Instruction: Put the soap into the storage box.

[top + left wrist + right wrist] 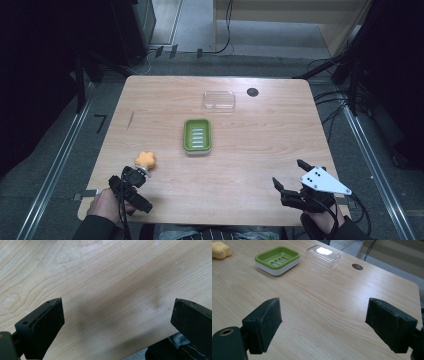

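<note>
table (165, 100) of pale wood carries a green soap dish (197, 135) at its middle, a clear lid (219, 100) just beyond it, and a small orange sponge (145, 160) near the front left. left gripper (135, 175) sits just behind the sponge, jaws wide apart and empty; right gripper (289, 175) at front right, jaws wide, empty.

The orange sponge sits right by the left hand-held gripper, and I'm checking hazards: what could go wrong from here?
1. The orange sponge lies close beside the open left hand-held gripper, so a stray move could nudge it away.
2. The clear lid looks light and smooth, so it may slide or slip when gripped.
</note>
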